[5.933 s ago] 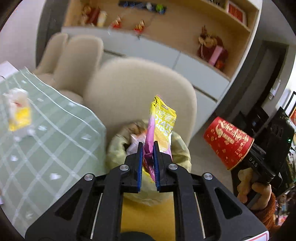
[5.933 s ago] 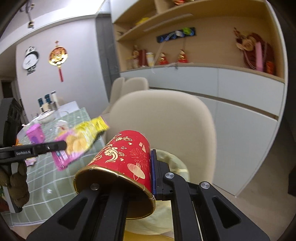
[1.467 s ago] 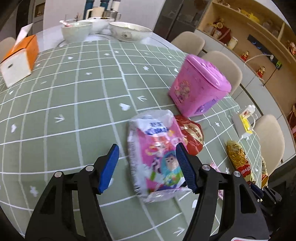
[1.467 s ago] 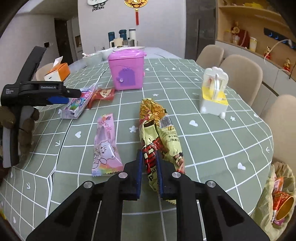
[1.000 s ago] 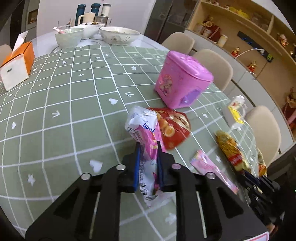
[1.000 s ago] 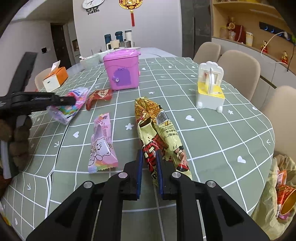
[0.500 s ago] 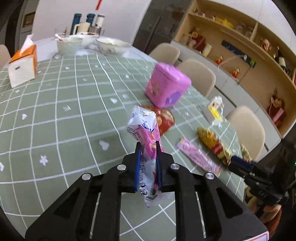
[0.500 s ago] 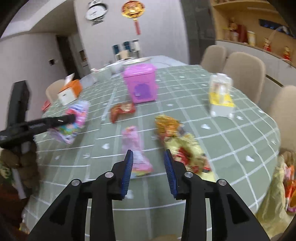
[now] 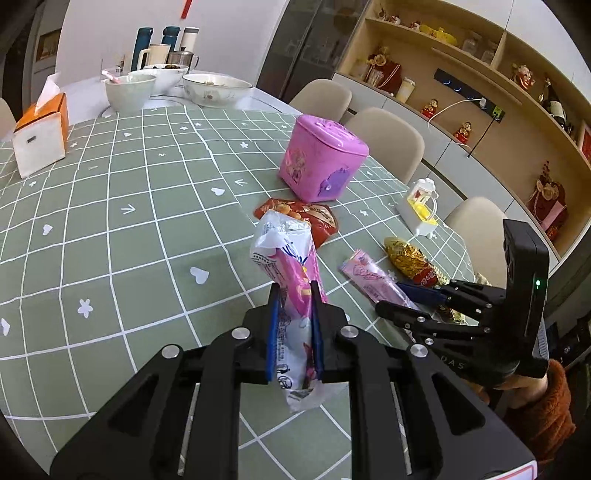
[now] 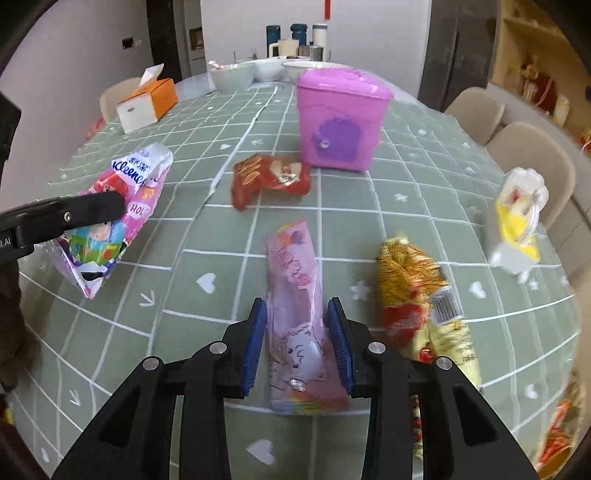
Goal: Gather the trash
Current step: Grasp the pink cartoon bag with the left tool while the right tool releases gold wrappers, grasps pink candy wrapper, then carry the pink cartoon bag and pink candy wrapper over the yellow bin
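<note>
Green checked cloth covers the table (image 10: 406, 192), and most of the litter lies along its near half. The left gripper (image 9: 293, 325) is clamped on a pink tissue pack (image 9: 291, 280), held upright clear of the cloth. The right gripper (image 10: 295, 343) stands with jaws apart, one on either side of a flat pink wrapper (image 10: 299, 314) lying on the cloth; whether the pads touch it cannot be told. Just to the right of that wrapper lies a yellow and red snack bag (image 10: 424, 306), close beside the right finger. Farther back, a crumpled red packet (image 10: 269, 177) sits just in front of a pink lidded bin (image 10: 340, 122). A small white and yellow toy (image 10: 517, 225) stands near the right edge. An orange tissue box (image 10: 147, 103), bowls (image 10: 236, 75) and flasks (image 10: 295, 35) occupy the far end, well apart from both grippers.
</note>
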Demonstrator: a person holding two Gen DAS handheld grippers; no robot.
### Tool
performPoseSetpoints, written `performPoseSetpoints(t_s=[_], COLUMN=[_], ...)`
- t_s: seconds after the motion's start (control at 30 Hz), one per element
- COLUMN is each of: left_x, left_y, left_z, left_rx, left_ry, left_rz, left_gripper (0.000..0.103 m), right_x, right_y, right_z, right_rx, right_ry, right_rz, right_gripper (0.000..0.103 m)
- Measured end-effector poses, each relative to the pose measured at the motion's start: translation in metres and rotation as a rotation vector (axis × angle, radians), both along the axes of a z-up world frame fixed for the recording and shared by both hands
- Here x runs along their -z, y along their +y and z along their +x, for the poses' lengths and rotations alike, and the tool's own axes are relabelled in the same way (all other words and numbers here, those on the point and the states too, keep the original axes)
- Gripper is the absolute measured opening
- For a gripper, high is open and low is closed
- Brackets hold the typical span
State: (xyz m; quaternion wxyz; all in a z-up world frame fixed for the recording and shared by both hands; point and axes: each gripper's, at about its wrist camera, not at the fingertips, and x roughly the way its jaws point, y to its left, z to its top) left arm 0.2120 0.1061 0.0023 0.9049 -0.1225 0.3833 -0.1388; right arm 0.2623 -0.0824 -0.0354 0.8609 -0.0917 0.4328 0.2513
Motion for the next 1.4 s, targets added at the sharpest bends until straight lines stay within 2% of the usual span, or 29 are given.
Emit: performPoseSetpoints(t_s=[0.07,0.13,0.33,0.47,0.63,0.83,1.0,1.23,1.4], left_x=[-0.001,-0.002,-0.006,-0.014,-0.037,-0.082,-0.1,-0.092,-0.081], left_y=[0.0,-0.001,-0.008,-0.024,-0.053,-0.133,-0.206,-0.307,-0.357], left_z=[-0.001,-0.002,-0.009,-0.015,-0.02,-0.029,-0.036,-0.04,-0.034], left_rx=[0.0,0.0,0.016,-0.011,0.001,0.071,0.16,0.32,0.423], left_ry=[-0.003,-0.007,-0.043,-0.131,-0.172,-0.304,-0.372,-0.371,-0.319], left_rz=[0.002,0.005,0.017,0.109,0.172,0.229,0.239,0.222,0.19], left_gripper=[0.013,0.013,0.013,0.013,0.013,0.013,0.013,0.013,0.013], right_x=[-0.003,-0.012,-0.042,-0.052,-0.061,-0.078,-0.083,-0.077,-0.069], right_y=[-0.004,-0.007,-0.036,-0.066,-0.113,-0.185,-0.245,-0.331,-0.373], right_z=[-0.001,-0.007,-0.033,-0.05,-0.072,-0.094,-0.109,-0.13,-0.139], right_rx=[0.004,0.012,0.049,0.081,0.135,0.24,0.325,0.481,0.566], right_ry=[0.022,0.0,-0.088,-0.127,-0.184,-0.263,-0.305,-0.309,-0.309], right_rz=[0.045,0.062,0.114,0.147,0.143,0.175,0.155,0.14,0.141], right_gripper=[0.022,0.017,0.017,0.017,0.017,0.017,0.017,0.017,0.017])
